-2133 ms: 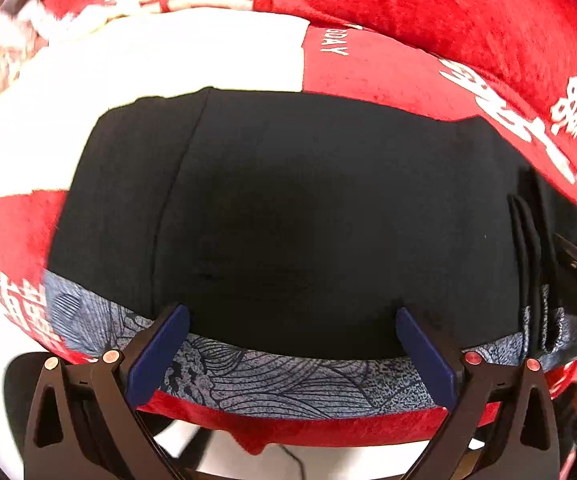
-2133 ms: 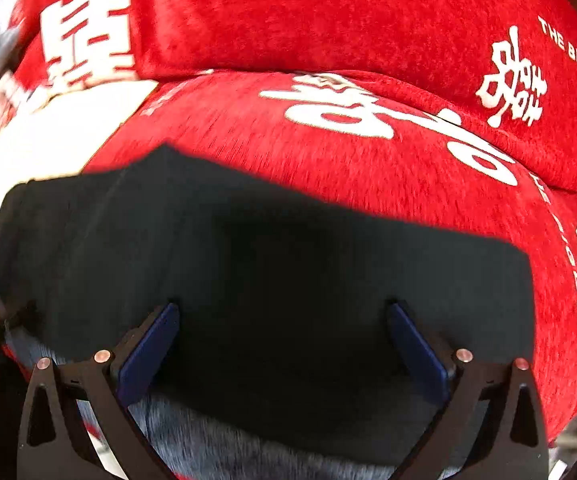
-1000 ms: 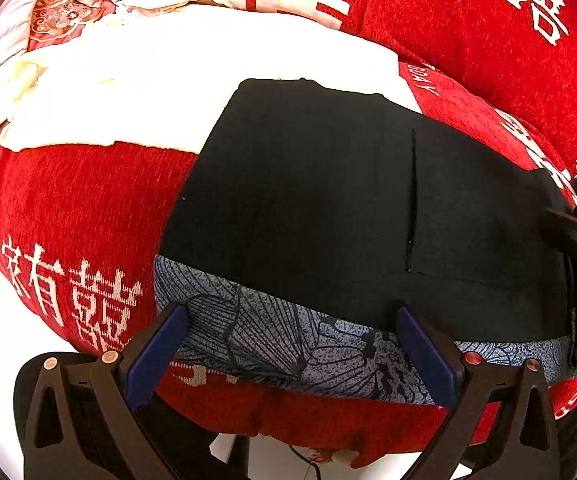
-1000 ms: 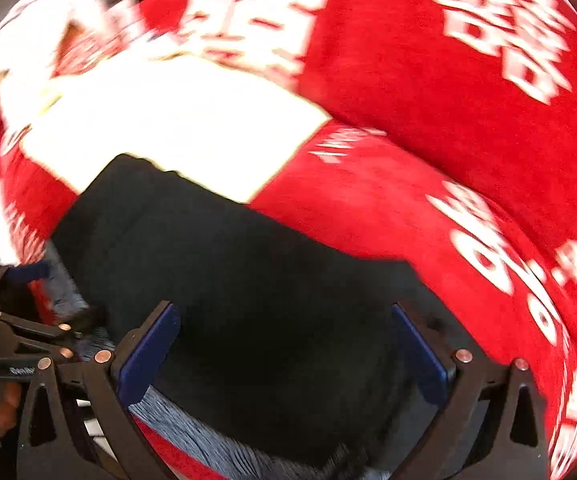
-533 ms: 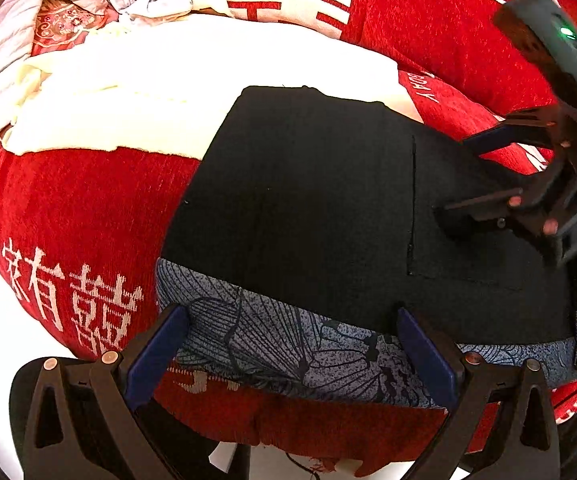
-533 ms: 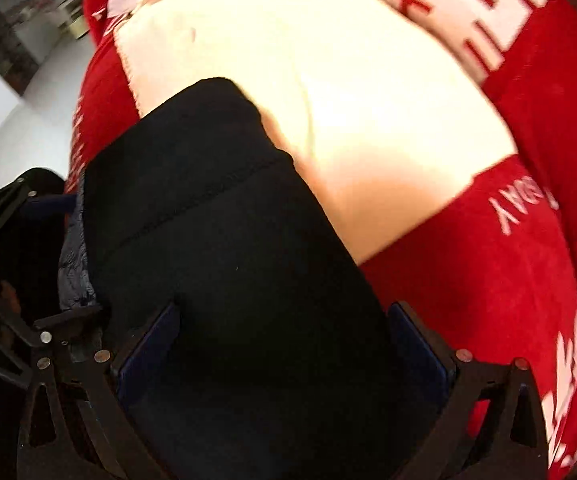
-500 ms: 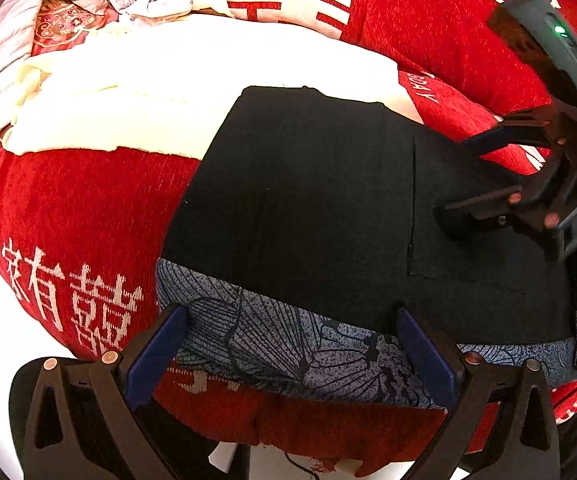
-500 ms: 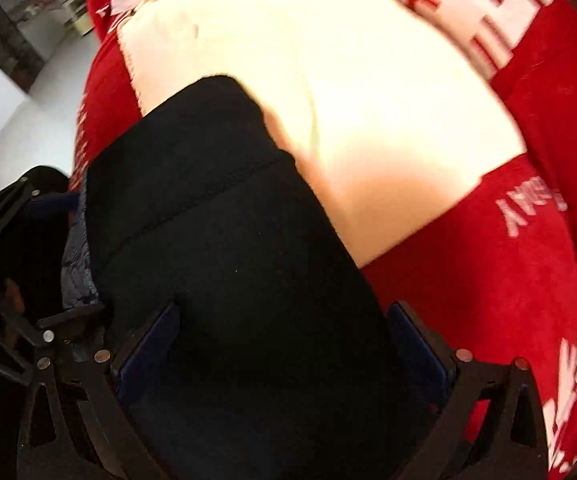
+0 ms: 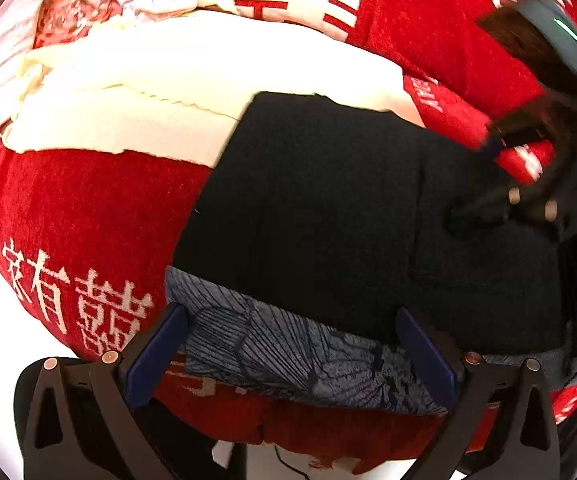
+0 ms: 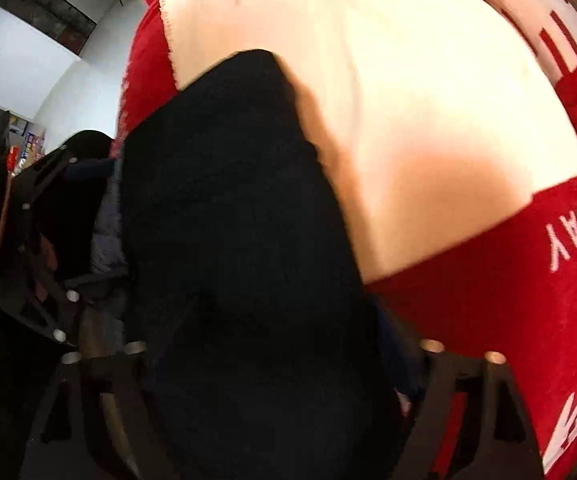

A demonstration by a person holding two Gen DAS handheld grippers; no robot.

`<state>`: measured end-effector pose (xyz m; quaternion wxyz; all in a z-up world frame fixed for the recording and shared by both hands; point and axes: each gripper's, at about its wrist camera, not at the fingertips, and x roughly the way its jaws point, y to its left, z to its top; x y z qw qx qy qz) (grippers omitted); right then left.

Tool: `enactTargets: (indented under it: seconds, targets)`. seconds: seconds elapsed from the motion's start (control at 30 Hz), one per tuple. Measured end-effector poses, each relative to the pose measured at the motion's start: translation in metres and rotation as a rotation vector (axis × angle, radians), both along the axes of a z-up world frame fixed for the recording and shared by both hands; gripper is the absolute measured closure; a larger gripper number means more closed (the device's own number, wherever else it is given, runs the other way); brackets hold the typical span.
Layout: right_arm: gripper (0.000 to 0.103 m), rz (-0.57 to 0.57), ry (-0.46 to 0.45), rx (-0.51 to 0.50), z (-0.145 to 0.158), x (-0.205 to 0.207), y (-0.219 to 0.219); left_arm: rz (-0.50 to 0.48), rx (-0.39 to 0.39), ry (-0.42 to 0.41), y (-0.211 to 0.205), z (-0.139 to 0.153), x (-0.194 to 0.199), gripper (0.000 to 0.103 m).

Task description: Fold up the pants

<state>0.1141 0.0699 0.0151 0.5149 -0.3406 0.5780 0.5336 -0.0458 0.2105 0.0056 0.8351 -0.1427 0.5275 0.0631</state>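
Left wrist view: pants (image 9: 328, 208) lie as a flat black rectangle across the middle of the frame, on a red cover (image 9: 88, 208) with white characters; a cream cloth (image 9: 176, 80) lies under their upper edge.
Waistband: a grey patterned band (image 9: 288, 352) runs along the lower edge, between the fingers of the left tool (image 9: 288, 352).
Left tool: spread wide, holding nothing, low at the pants' near edge.
Right tool (image 9: 484, 216): at the right of the frame, blurred, tips down on the black cloth.
Right wrist view: black cloth fills the lower centre and hides most of the tool; the frame is smeared. Whether it pinches the cloth or stands spread cannot be told.
Done: the pants look already folded into a compact block with straight edges.
Left: probably one more fold from the right side, or a last smoothing; that is a judgement.
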Motion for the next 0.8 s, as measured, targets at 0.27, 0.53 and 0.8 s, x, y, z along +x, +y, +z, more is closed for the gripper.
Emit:
enactTargets:
  seconds: [0.27, 0.53, 0.8]
  targets:
    - [0.077, 0.142, -0.327, 0.117, 0.046, -0.07, -0.026, -0.112, -0.183, -0.074, 0.053, 0.012, 0.022, 0.0]
    - [0.078, 0.177, -0.48, 0.231, 0.069, -0.086, -0.052, -0.421, -0.452, -0.075, 0.055, -0.007, 0.067, 0.0]
    - [0.077, 0.079, -0.435, 0.206, 0.052, -0.064, -0.039, -0.58, -0.384, -0.006, 0.007, 0.002, 0.063, 0.017]
